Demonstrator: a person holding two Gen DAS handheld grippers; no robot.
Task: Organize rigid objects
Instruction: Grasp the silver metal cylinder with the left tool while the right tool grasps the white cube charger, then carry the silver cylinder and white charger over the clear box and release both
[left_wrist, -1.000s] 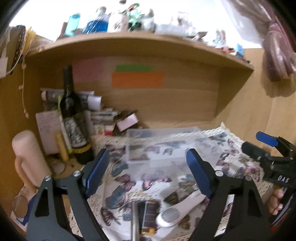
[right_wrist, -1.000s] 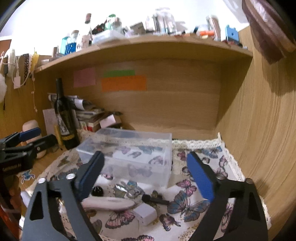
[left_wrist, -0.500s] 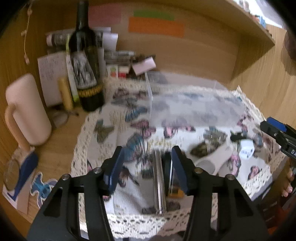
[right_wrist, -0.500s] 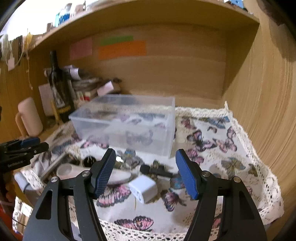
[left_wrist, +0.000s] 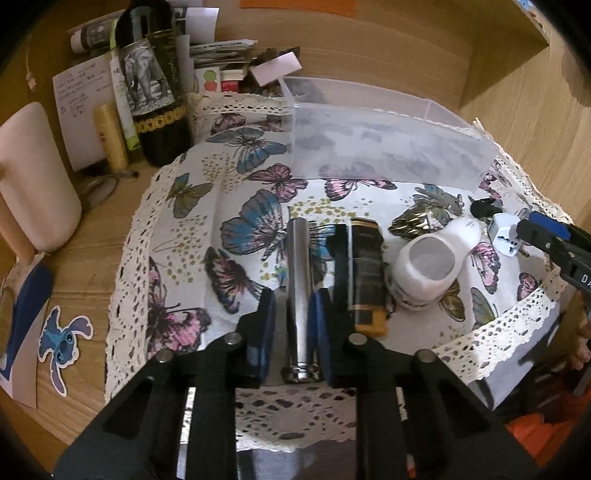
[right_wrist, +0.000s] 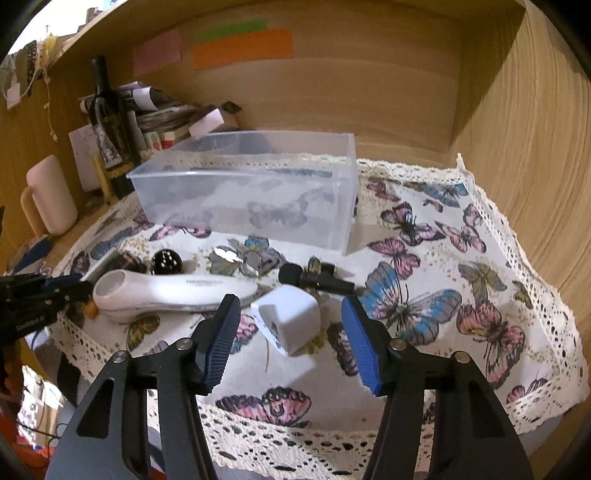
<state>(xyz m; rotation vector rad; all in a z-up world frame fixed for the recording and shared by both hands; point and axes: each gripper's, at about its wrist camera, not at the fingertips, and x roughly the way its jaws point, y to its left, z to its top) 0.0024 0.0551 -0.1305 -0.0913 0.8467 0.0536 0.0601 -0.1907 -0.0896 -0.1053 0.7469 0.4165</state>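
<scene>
— Steel first: on our left, the metal tube (left_wrist: 301, 280) lies on the butterfly cloth (left_wrist: 192, 236) that covers the table, and our left gripper (left_wrist: 293, 328) has its blue fingers (left_wrist: 264, 328) on either side of the tube's near end, closing in. The far pad looks to be touching the tube; at the near one we cannot tell whether a sliver of gap is left.

— So we are in the grasping step on that side. What lies next to it?

— Just beside the tube, a black and gold lighter (left_wrist: 365, 277), then the white handheld device (left_wrist: 428, 262) lying on its side. Behind them stands the clear plastic bin (right_wrist: 251, 192), which looks empty.

— And on our right?

— The white plug adapter (right_wrist: 288, 317) sits on the cloth between the fingers (right_wrist: 360, 343) of our right gripper (right_wrist: 290, 345). Those fingers are closing too, but they stand clear of the adapter on both sides, so nothing is held there yet.

— Then, as we judge it, the next move calls for both grips to finish: a firm pinch on each thing, a lift straight up, then a carry over the bin's near wall.

— We should mind the tube; smooth and round, it may roll or slip.
</scene>
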